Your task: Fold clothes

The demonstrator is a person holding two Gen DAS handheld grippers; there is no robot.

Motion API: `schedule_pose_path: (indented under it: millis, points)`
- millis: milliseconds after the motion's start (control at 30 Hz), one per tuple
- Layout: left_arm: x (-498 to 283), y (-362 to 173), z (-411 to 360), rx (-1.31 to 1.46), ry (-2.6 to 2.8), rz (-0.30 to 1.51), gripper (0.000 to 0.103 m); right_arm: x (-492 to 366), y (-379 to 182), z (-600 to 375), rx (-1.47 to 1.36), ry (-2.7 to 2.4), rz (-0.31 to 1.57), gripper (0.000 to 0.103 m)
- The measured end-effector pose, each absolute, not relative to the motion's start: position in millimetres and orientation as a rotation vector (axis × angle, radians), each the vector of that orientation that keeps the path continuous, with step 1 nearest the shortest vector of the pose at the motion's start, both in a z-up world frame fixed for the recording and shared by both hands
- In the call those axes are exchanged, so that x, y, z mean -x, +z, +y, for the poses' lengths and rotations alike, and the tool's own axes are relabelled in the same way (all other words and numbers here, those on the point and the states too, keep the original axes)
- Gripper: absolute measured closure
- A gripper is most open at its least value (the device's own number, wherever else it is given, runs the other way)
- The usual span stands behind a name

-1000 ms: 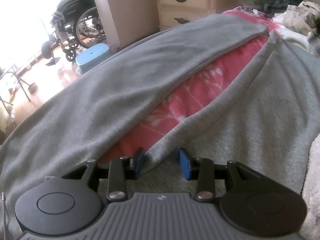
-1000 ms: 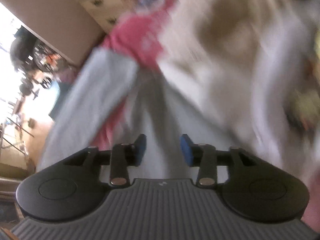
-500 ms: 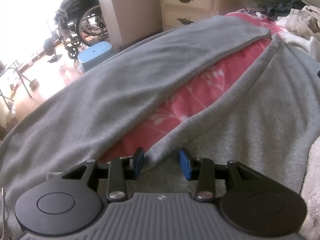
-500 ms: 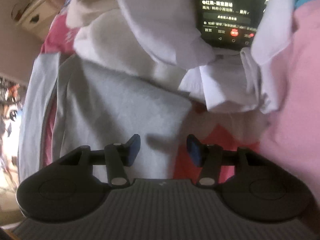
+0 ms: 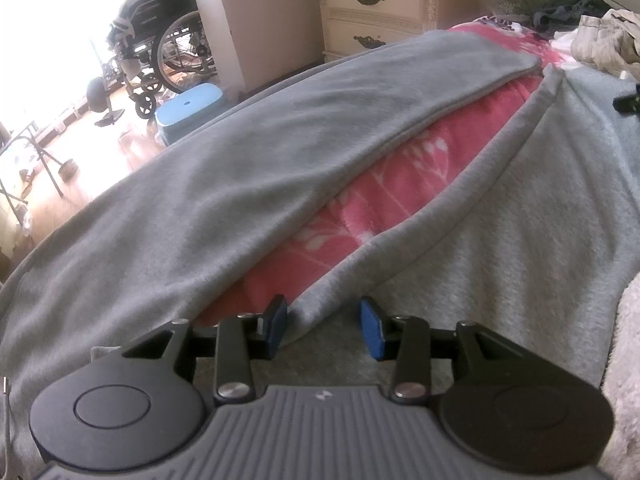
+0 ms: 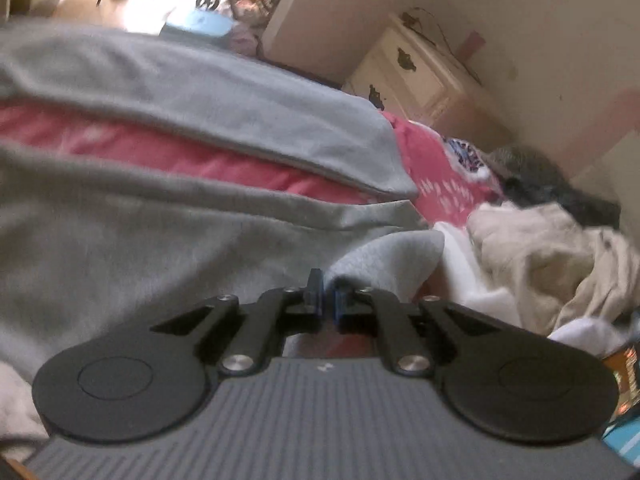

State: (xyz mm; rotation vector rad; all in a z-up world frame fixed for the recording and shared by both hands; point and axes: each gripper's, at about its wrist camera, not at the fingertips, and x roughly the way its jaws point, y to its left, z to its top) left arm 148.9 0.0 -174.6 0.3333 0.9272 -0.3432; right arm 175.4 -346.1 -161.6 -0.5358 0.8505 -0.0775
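Observation:
Grey trousers (image 5: 248, 168) lie spread on a pink floral blanket (image 5: 400, 184), the two legs splayed with pink between them. My left gripper (image 5: 326, 326) is open, its blue pads on either side of the inner edge of the near leg (image 5: 520, 216). In the right wrist view the trousers (image 6: 160, 216) lie the same way, and my right gripper (image 6: 328, 298) is shut on a raised corner of the grey fabric (image 6: 384, 256) at the leg's end.
A heap of beige and white clothes (image 6: 540, 264) lies on the bed to the right. A cream nightstand (image 5: 380, 12) stands against the wall. A wheelchair (image 5: 160, 40) and a blue stool (image 5: 192, 110) stand on the wooden floor beyond the bed.
My right gripper swung from the white clothes and a phone to the trouser leg's end and shut on the fabric. My left gripper has barely moved and stays open.

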Motion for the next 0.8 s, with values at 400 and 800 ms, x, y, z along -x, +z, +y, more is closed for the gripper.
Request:
schedule_pose_path:
  millis: [400,800]
  points:
    - [-149,-174,2,-0.333,-0.346,0.926,0.06,-165,-186,-287,1.101,0.26,0.714,0.098]
    - [-149,-176,3,-0.321,-0.348,0.925,0.06,-184,-200,-282,1.06,0.339,0.826,0.087]
